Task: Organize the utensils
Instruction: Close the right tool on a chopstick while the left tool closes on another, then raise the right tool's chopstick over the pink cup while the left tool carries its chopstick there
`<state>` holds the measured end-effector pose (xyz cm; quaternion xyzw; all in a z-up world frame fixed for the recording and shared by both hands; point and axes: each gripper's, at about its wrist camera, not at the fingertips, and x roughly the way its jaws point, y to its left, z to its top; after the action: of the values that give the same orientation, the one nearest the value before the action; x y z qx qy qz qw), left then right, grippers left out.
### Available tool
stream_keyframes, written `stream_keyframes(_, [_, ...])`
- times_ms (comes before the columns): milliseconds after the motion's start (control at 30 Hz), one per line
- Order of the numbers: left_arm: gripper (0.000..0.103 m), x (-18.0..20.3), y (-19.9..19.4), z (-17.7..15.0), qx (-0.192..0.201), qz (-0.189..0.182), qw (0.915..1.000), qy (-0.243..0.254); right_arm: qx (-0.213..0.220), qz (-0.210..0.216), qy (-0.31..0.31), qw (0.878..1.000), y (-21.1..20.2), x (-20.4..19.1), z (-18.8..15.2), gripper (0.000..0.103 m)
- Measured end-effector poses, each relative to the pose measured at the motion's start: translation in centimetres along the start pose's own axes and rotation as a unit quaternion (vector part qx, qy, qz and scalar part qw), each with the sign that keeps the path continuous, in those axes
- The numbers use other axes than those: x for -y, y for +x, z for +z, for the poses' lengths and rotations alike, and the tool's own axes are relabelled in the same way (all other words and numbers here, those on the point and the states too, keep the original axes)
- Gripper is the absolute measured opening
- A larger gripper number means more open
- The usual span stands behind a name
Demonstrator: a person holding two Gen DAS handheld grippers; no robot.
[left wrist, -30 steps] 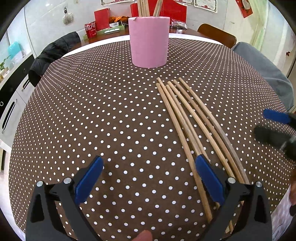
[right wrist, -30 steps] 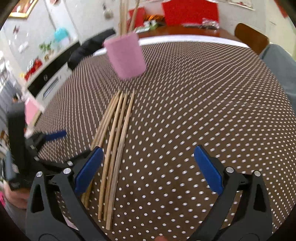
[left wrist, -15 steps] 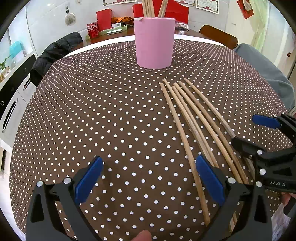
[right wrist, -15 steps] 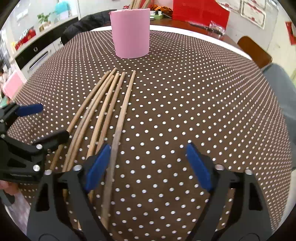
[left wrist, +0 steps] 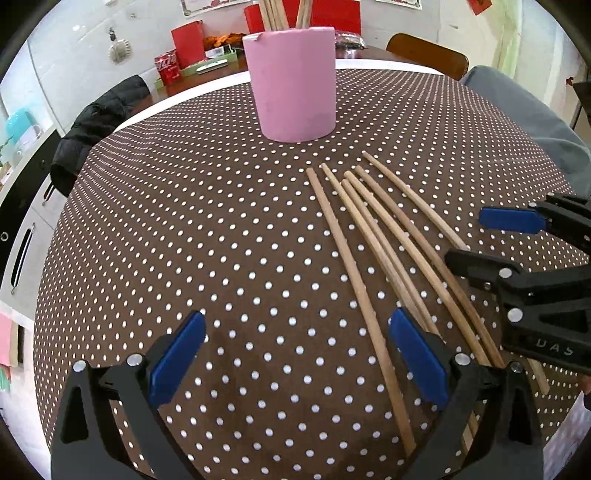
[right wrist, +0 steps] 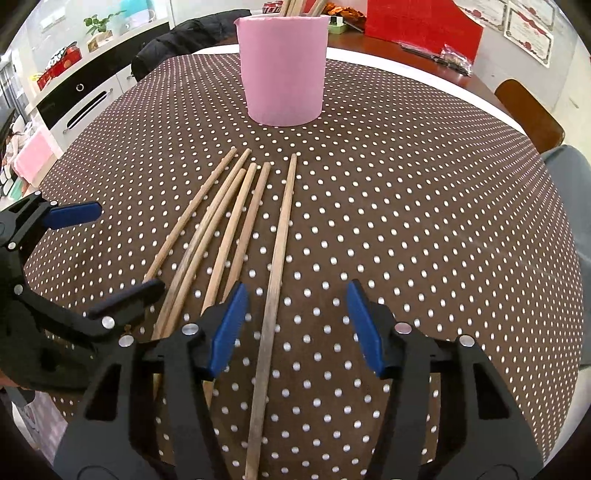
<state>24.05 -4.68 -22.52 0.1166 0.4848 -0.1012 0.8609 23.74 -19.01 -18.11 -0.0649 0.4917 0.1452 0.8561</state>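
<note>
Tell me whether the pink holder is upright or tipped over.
Upright. The pink holder stands on its flat base on the dotted tablecloth, with chopsticks poking out its top.

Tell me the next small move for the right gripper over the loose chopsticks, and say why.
Probably finish closing the right gripper on the rightmost chopstick. Its jaws have just been closing, that stick already lies between them apart from the other five, and the pads do not yet press it. The pink cup already holds chopsticks, so it likely goes there.

6 loose chopsticks (right wrist: 236,225) on the tablecloth (right wrist: 424,221) — 1 pink cup (right wrist: 282,70) toward its far edge, more sticks inside, count unclear. 2 grippers — left (left wrist: 295,363), right (right wrist: 295,328).
</note>
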Motion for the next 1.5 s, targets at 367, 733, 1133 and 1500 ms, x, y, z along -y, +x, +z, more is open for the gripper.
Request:
stream_keyframes(367, [0.037,-0.3,0.9,2.8,0.013,-0.049,0.9987,0.003,-0.002,0.006,-0.010,1.000,0.4,-0.7,1.0,0.008])
stream_keyframes(733, [0.006,-2.7,-0.4,2.6,0.051,-0.070,0.9952,-0.046,0.059,0.061,0.060,0.995,-2.6,2.8,-0.6,0.006])
stream_keyframes(1133, [0.005,-3.6,-5.3,1.7,0.136,-0.074,0.9839,-0.090,0.146,0.092,0.085,0.981,-6.8,3.9,-0.8,0.006])
stream_keyframes(1500, [0.005,-3.5,-8.3,1.9,0.192,-0.083,0.9729,-0.098,0.177,0.096,0.088,0.976,-8.4,4.4,0.0,0.006])
